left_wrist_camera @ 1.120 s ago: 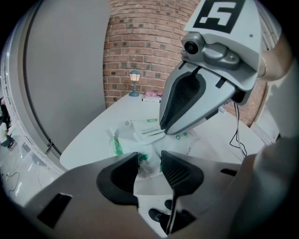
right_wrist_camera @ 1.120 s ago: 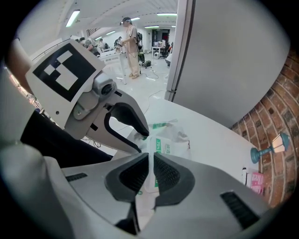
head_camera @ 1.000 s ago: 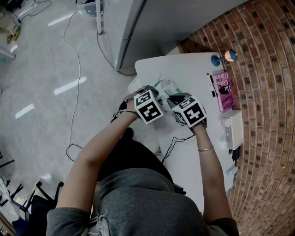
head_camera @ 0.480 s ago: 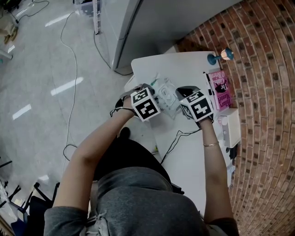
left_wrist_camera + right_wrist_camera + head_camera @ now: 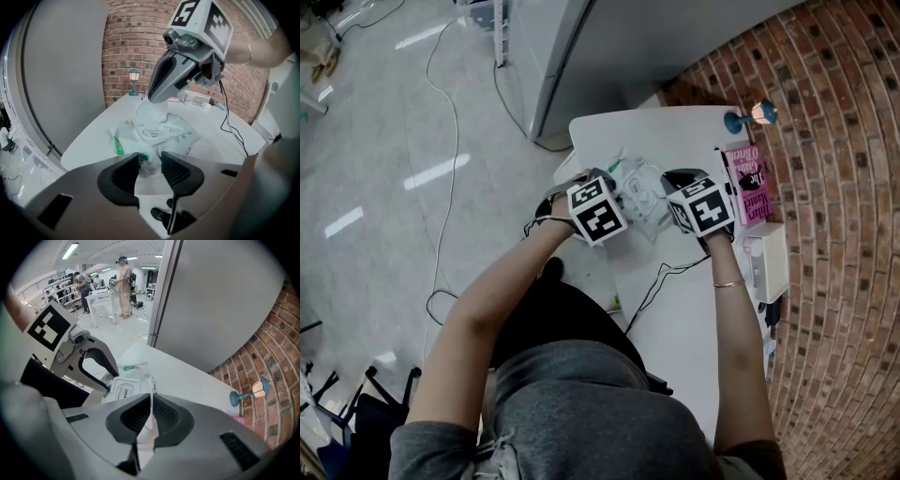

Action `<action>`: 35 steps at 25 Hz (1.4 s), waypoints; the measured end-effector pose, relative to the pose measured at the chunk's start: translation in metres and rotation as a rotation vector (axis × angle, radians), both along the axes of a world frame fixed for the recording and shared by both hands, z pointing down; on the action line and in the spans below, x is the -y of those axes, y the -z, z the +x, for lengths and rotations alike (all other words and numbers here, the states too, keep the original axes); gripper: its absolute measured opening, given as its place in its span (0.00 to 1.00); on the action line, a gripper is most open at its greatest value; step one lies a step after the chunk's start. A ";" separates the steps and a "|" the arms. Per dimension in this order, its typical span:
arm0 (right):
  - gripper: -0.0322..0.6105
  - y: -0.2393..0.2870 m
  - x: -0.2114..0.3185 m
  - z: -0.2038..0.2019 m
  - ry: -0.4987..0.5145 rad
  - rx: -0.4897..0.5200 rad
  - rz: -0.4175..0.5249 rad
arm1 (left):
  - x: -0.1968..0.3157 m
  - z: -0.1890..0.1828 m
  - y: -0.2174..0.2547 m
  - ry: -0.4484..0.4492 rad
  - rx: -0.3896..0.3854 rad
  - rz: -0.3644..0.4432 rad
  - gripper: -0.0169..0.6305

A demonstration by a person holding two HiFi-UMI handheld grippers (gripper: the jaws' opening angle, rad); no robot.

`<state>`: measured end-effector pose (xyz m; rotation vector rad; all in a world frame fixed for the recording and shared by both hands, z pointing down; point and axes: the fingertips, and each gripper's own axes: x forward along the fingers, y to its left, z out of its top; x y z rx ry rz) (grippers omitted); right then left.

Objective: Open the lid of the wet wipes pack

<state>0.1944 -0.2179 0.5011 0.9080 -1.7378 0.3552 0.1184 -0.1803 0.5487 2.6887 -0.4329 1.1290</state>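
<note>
The white wet wipes pack lies on the white table between my two grippers. In the left gripper view the pack shows its round lid standing upright over the opening. My left gripper is shut on the pack's crinkled near end. My right gripper grips the thin edge of the lid from above. Its jaws have just been opening slightly, with the lid still between the pads.
A pink book, a black pen and a small lamp figurine lie by the brick wall. A white box and a black cable are nearer me. A small green-and-white sachet lies beside the pack.
My right gripper has moved right, away from the left one, and the lid has swung up with it. The pack now shows between the cubes. The left gripper has stayed put.
</note>
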 end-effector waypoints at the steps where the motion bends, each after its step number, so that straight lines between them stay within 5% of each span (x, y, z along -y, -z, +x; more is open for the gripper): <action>1: 0.09 -0.001 0.002 0.001 -0.003 -0.001 0.002 | 0.000 0.000 0.000 0.001 -0.001 0.000 0.28; 24: 0.14 -0.033 0.027 0.018 -0.028 -0.113 0.054 | 0.001 0.000 0.000 0.018 -0.013 -0.002 0.28; 35: 0.06 -0.057 0.026 0.018 0.008 -0.251 0.116 | 0.002 0.000 0.000 0.019 -0.016 0.000 0.28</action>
